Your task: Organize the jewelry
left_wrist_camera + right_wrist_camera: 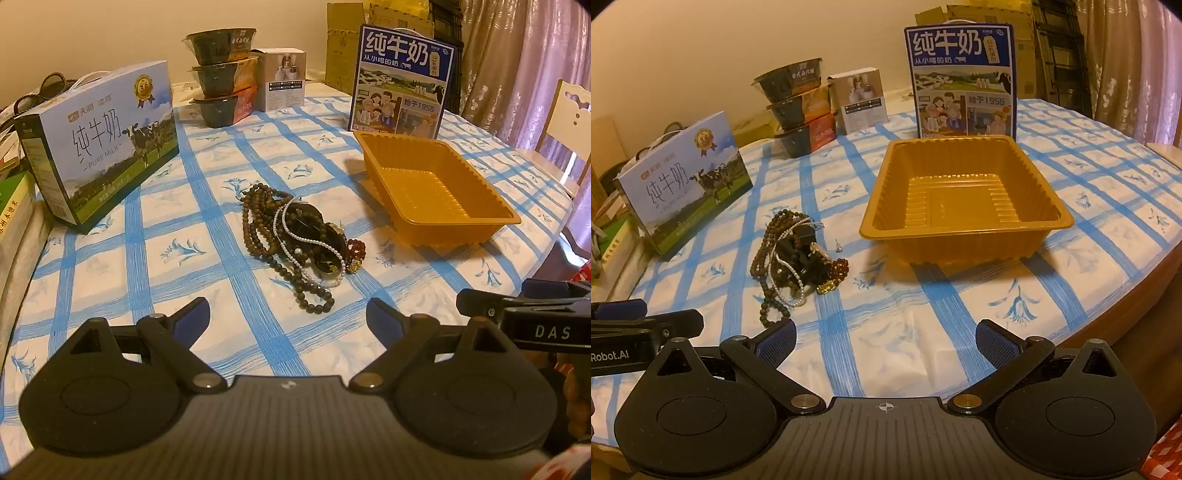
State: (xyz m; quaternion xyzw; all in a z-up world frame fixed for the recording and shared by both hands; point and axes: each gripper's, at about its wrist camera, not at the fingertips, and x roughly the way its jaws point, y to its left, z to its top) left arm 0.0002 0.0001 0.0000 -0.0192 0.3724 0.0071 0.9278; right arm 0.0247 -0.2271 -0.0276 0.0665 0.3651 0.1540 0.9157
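A tangled pile of jewelry (295, 240) (794, 258) lies on the blue-checked tablecloth: dark wooden bead strands, a white pearl necklace (314, 243), a black hair clip, an amber bead bracelet (838, 269) and a gold charm. A small stud (837, 245) lies just right of the pile. An orange plastic tray (436, 184) (964, 199) stands right of it, with nothing inside. My left gripper (288, 314) hovers open just short of the pile. My right gripper (886, 339) hovers open near the table's front edge, short of the tray.
A milk carton box (107, 136) (687, 177) stands at the left and a blue milk box (402, 81) (964, 81) behind the tray. Stacked black bowls (221, 74) (798, 103) and a small white box (284, 77) sit at the back. A chair (565, 122) stands at the right.
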